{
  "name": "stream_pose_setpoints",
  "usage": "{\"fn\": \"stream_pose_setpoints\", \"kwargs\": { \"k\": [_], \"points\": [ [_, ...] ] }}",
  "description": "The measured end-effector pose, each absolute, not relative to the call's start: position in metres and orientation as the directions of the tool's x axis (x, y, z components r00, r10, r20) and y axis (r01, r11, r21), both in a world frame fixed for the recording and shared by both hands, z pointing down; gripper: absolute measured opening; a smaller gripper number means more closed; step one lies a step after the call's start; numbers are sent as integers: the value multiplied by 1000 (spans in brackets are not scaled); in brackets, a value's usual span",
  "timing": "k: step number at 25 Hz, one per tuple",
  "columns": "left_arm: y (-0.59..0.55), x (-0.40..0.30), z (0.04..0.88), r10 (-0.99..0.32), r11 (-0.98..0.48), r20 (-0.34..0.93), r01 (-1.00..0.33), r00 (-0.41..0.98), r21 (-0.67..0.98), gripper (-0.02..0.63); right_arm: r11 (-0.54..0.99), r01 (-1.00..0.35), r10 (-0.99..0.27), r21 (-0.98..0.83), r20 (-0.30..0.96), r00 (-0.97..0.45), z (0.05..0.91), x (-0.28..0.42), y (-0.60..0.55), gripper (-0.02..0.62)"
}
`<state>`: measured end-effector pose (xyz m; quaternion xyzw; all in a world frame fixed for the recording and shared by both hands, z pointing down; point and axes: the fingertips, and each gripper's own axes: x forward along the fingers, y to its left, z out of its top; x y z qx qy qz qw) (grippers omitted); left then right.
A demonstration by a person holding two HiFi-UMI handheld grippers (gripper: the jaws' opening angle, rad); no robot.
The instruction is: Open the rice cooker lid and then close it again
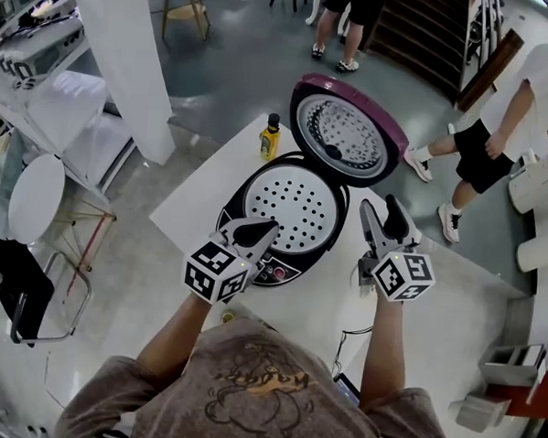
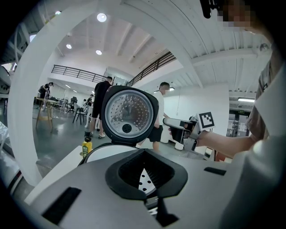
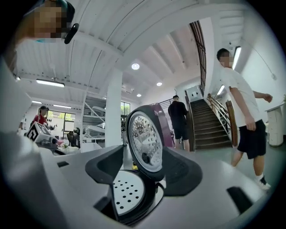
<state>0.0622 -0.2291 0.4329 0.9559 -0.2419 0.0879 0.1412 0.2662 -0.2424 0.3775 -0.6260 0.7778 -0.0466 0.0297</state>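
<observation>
Only in the head view is the white bench (image 1: 471,306) seen. On it stands the round black rice cooker (image 1: 285,271), with its perforated metal tray (image 1: 293,201) exposed and its purple domed lid (image 1: 345,130) stood upright behind. The left claw (image 1: 269,227) is closed above the cooker's front. The right claw (image 1: 380,205), spread wide and empty, is held just beside its right rim.

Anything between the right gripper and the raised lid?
No: in the head view only bare table separates the right gripper from the lid. Its fingers stand apart, empty.
</observation>
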Motion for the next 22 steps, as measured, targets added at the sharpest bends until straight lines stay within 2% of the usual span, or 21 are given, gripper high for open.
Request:
{"fn": "stream_pose_setpoints", "kwargs": {
  "k": [6,22],
  "points": [
    [-226,65,432,-431,-848,234,-480,872,225,20,252,-968,-967,-1,24,-252,358,277,-270,342],
    [-223,71,431,-424,-853,237,-473,874,218,20,310,-942,-950,132,12,-311,309,280,-316,345]
  ]
}}
